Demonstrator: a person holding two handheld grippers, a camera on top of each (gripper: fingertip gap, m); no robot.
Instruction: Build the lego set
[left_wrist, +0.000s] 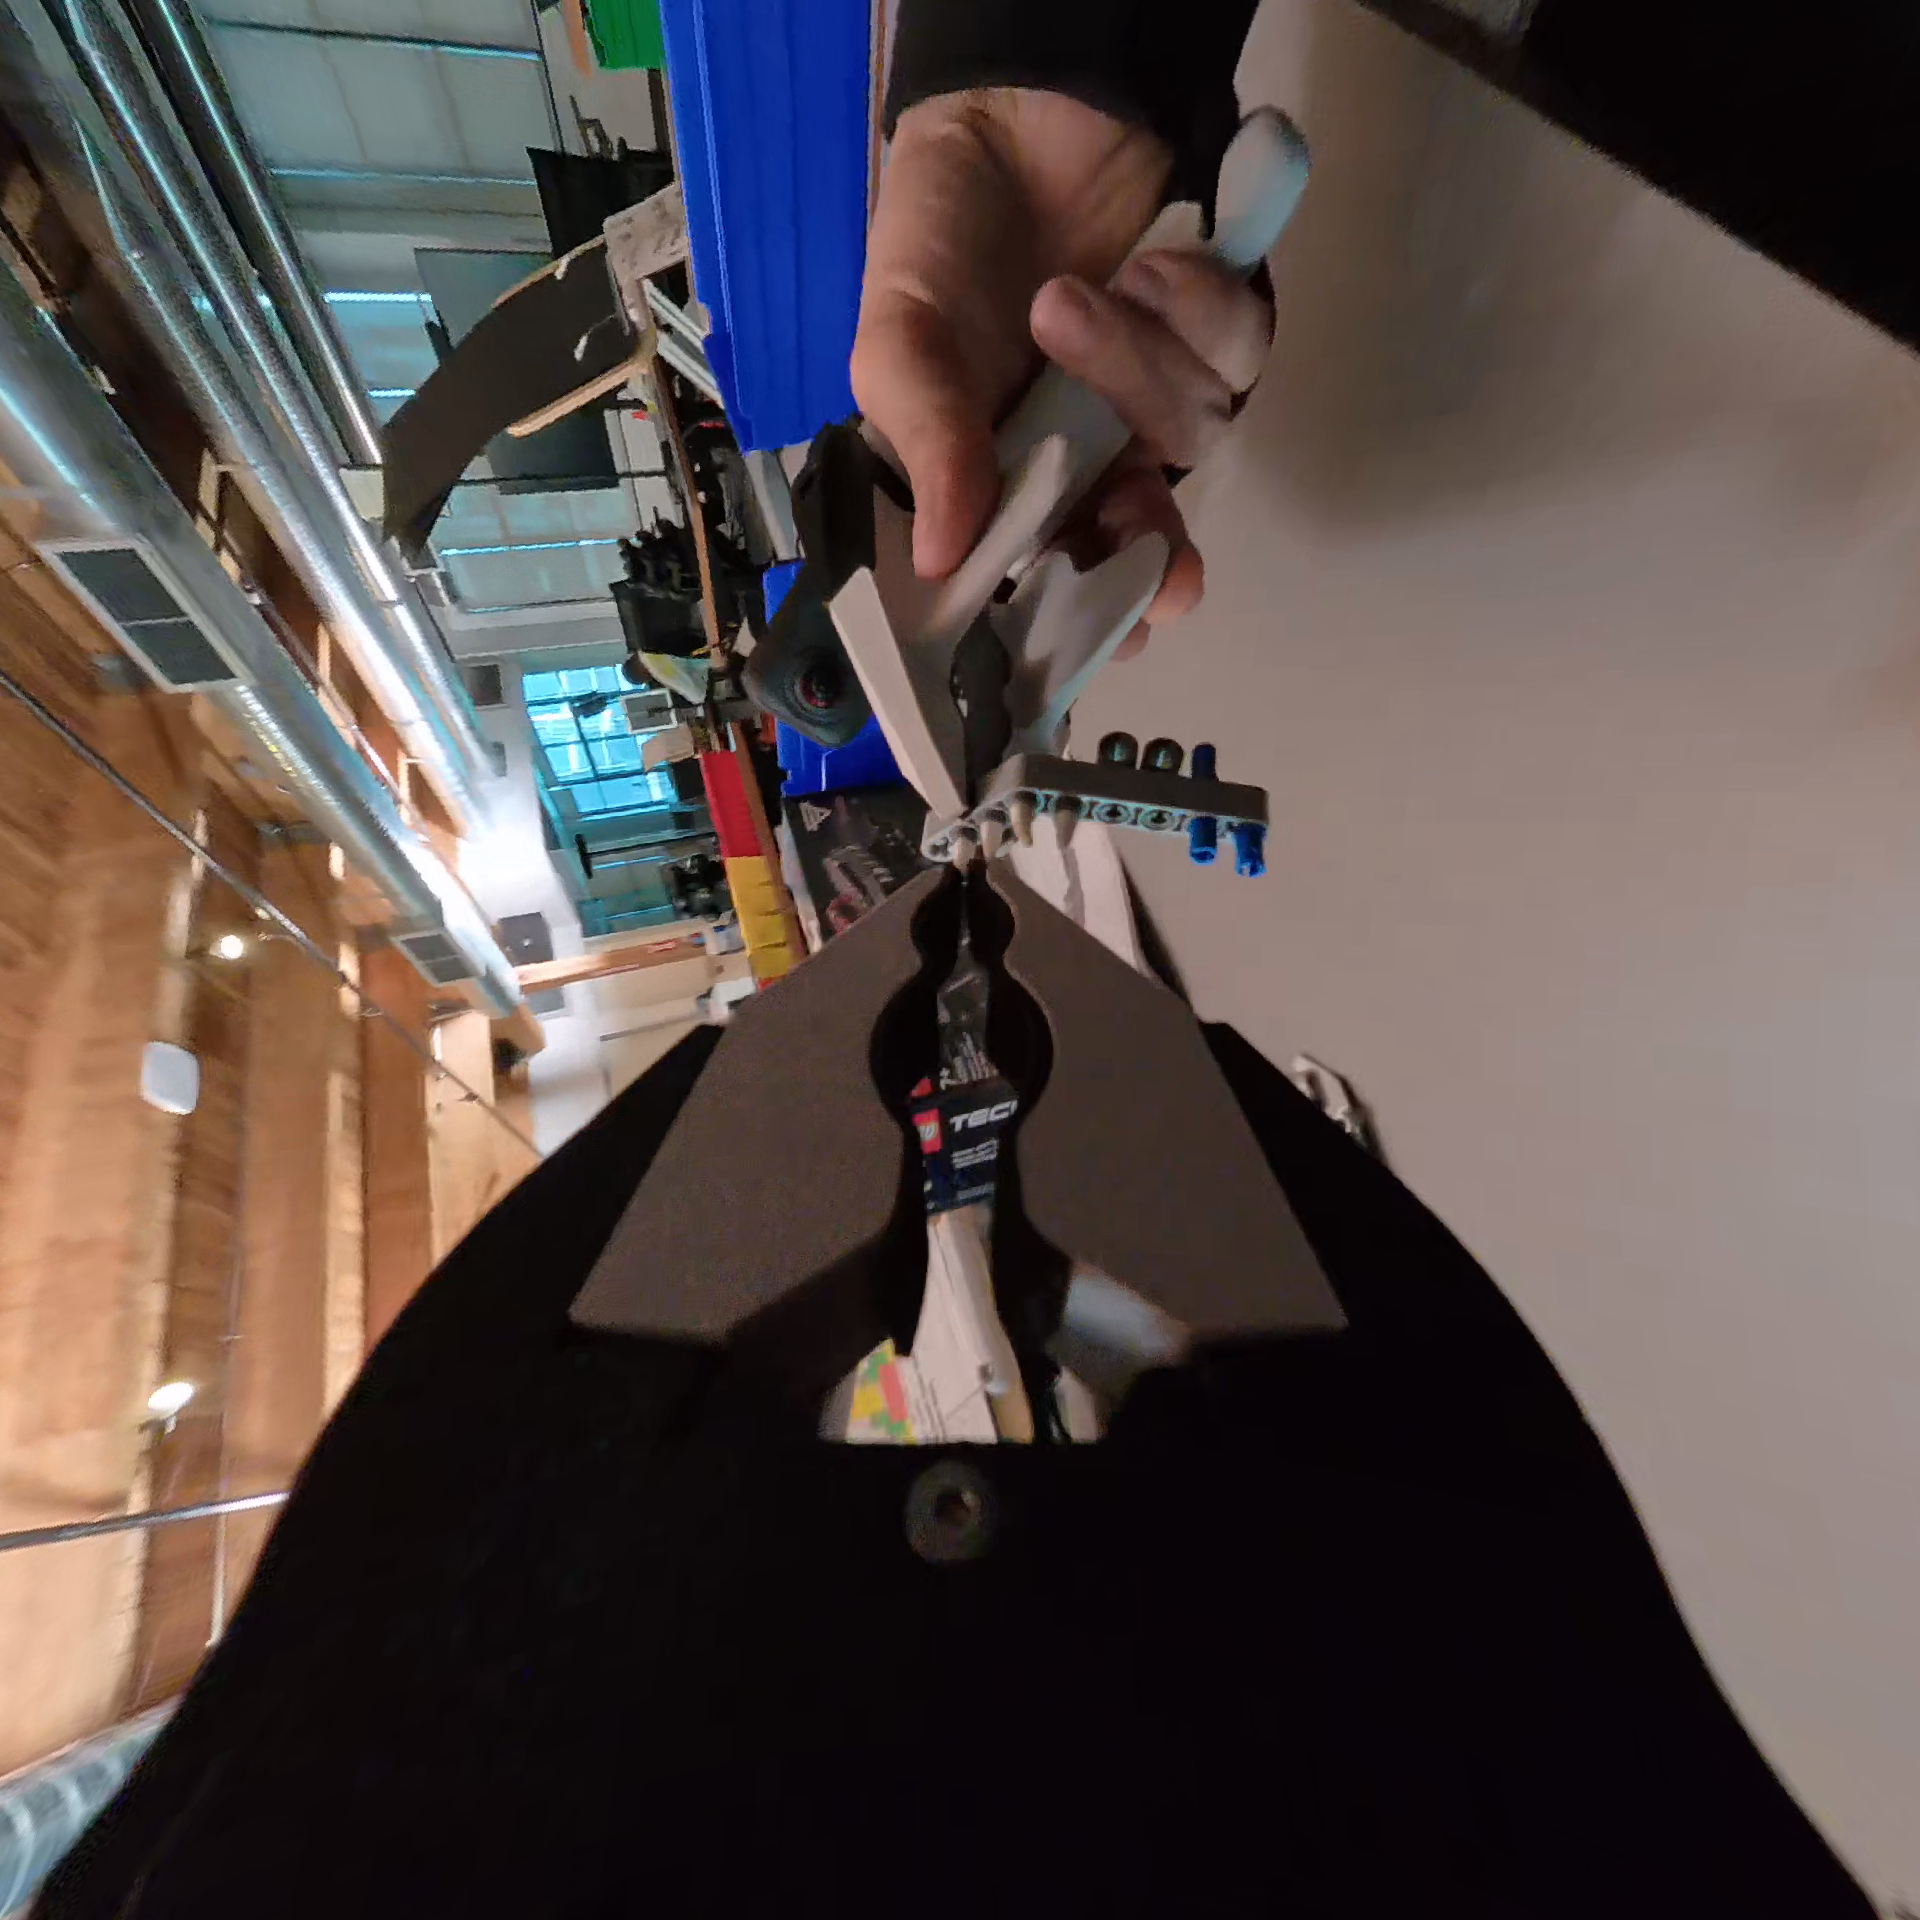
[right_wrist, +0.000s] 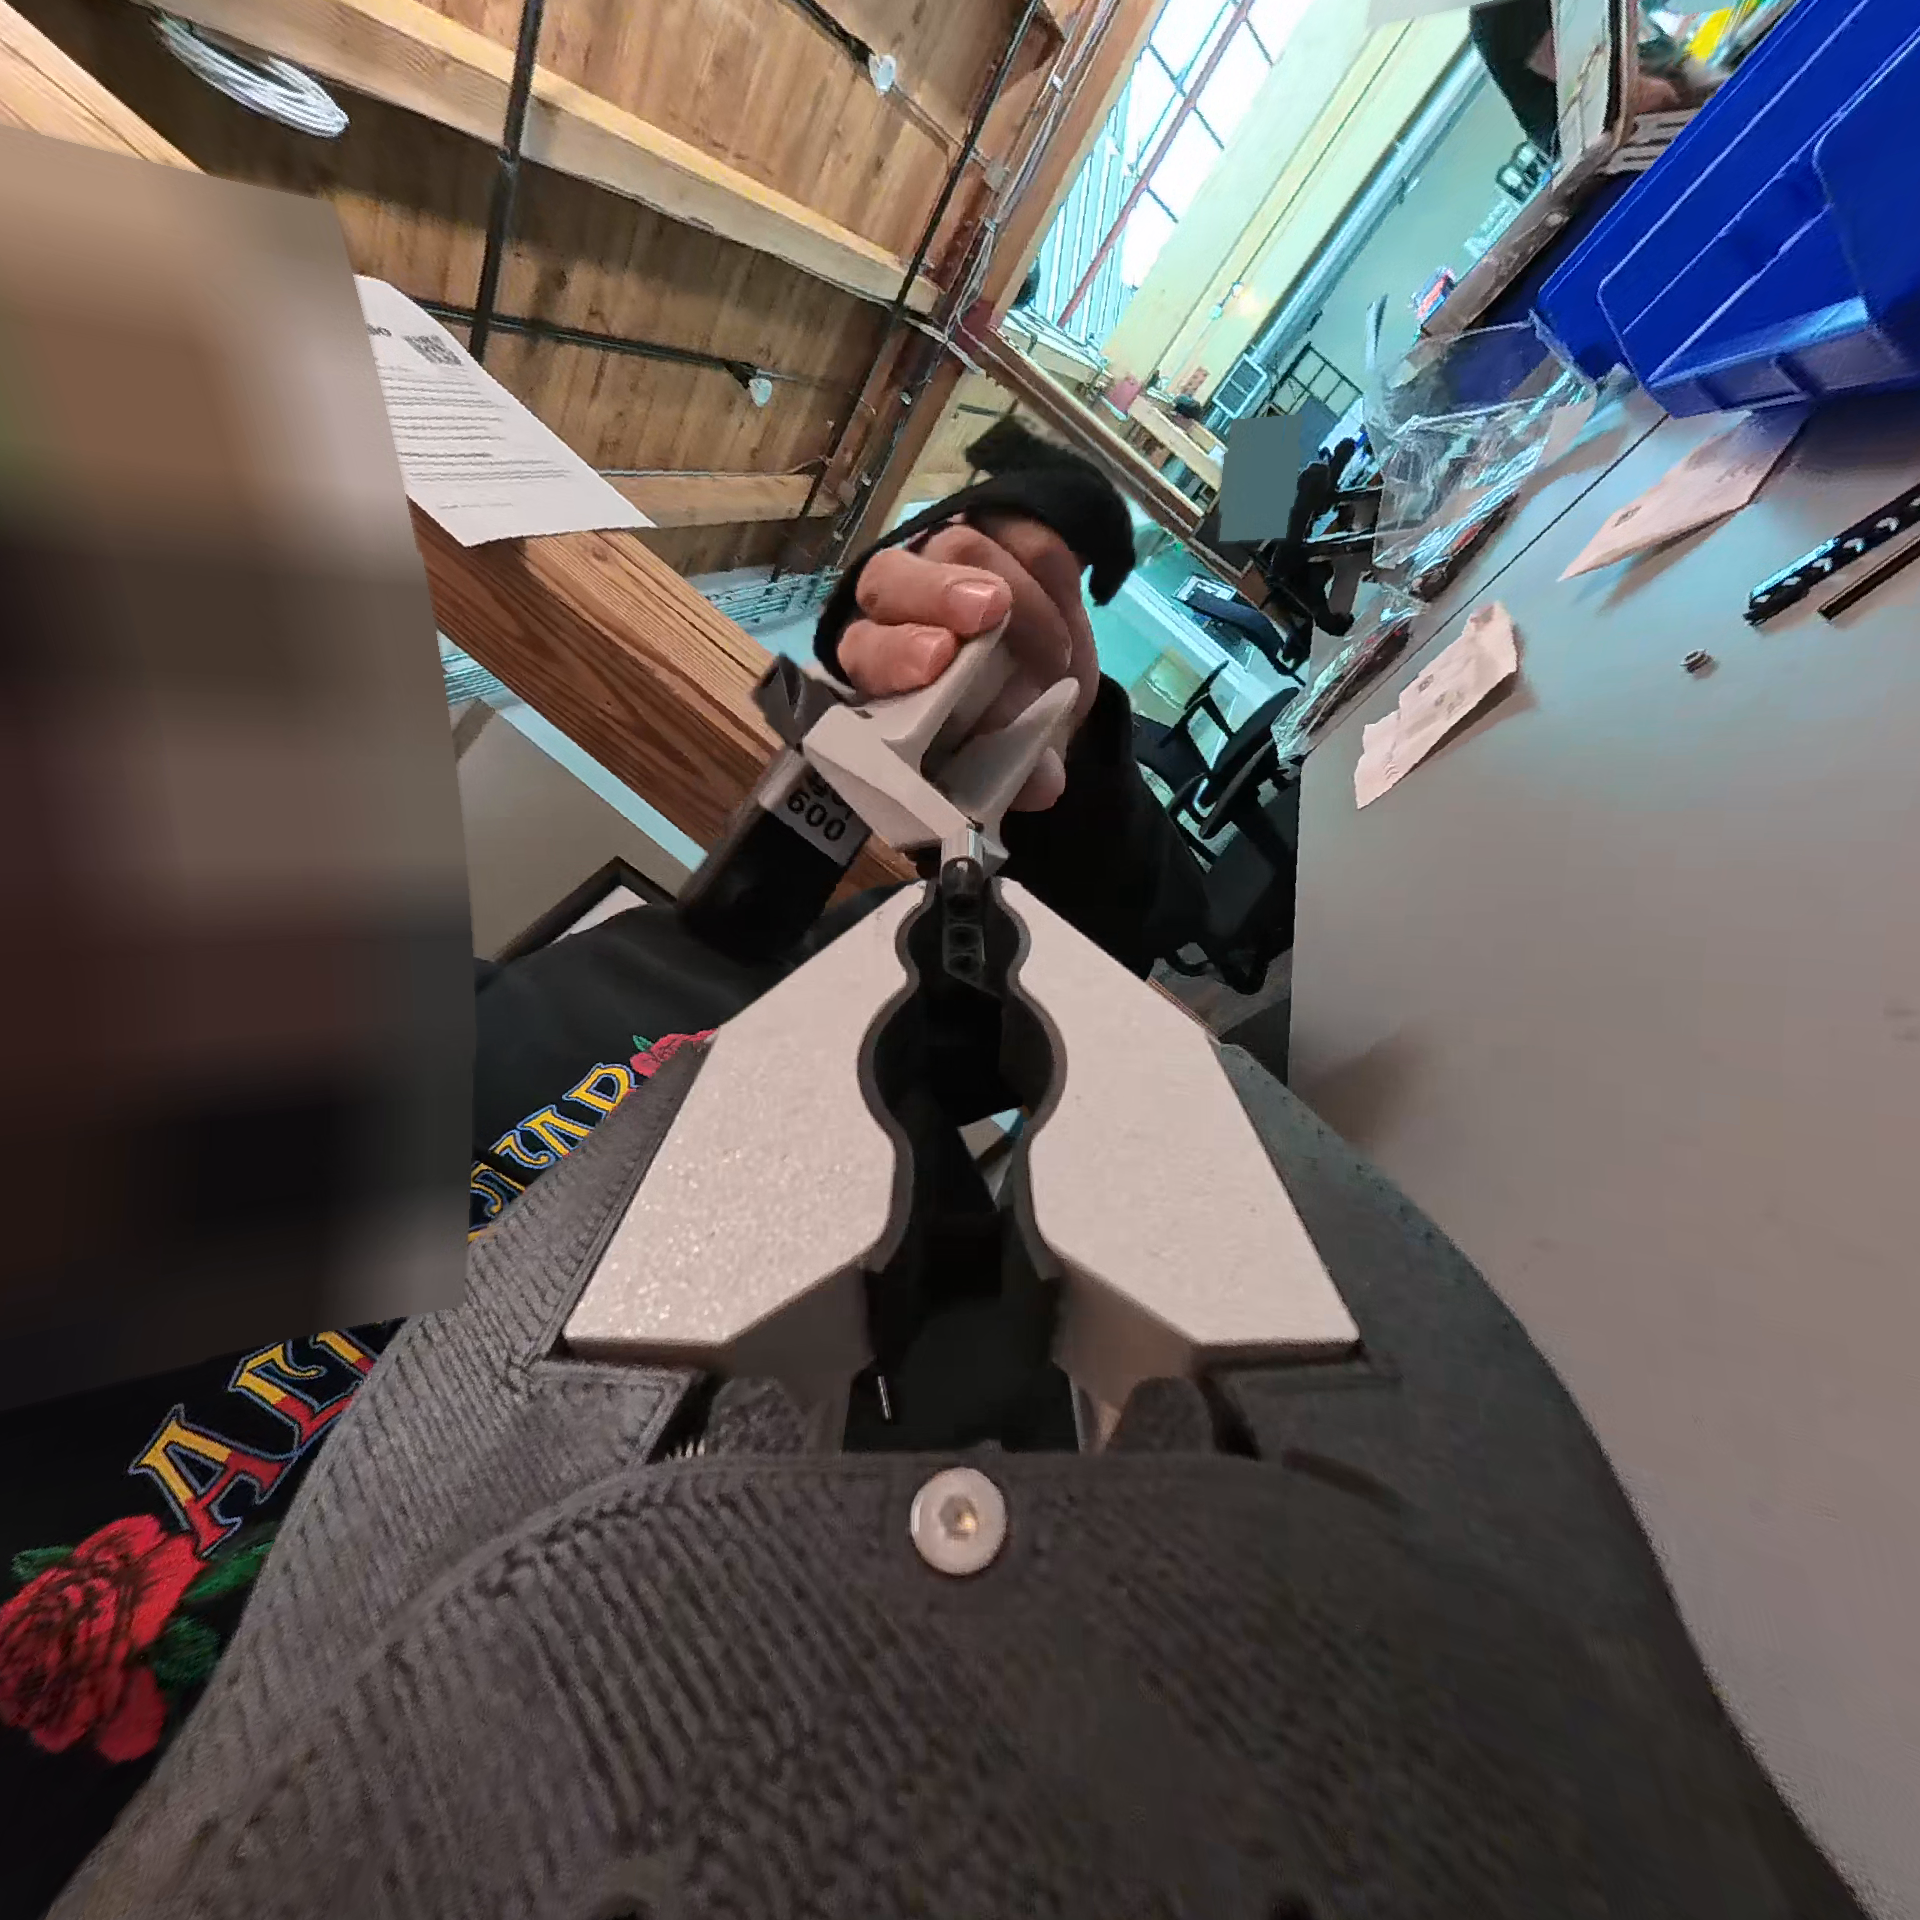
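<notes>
A grey Lego beam (left_wrist: 1117, 808) carries blue pins (left_wrist: 1216, 836), black pins and several pale pins, and hangs in the air above the table. My right gripper (left_wrist: 971, 805), held by a hand, is shut on the beam's left end. In the right wrist view the beam (right_wrist: 961, 935) looks dark between the shut tips of the right gripper (right_wrist: 961, 888). My left gripper (left_wrist: 961, 873) has its tips closed right against that end of the beam. In the right wrist view the left gripper (right_wrist: 966, 847) pinches a small grey pin (right_wrist: 961, 842) that touches the beam.
The grey table (right_wrist: 1610, 987) bears blue bins (right_wrist: 1766, 208), clear plastic bags (right_wrist: 1475, 447), paper packets (right_wrist: 1444, 696) and a black strip (right_wrist: 1829, 561). A dark Lego box (left_wrist: 862, 862) and a booklet (left_wrist: 966, 1132) lie beyond the left gripper. A wooden beam and shelves stand at the left. Left and right tips are no more than a few centimetres apart.
</notes>
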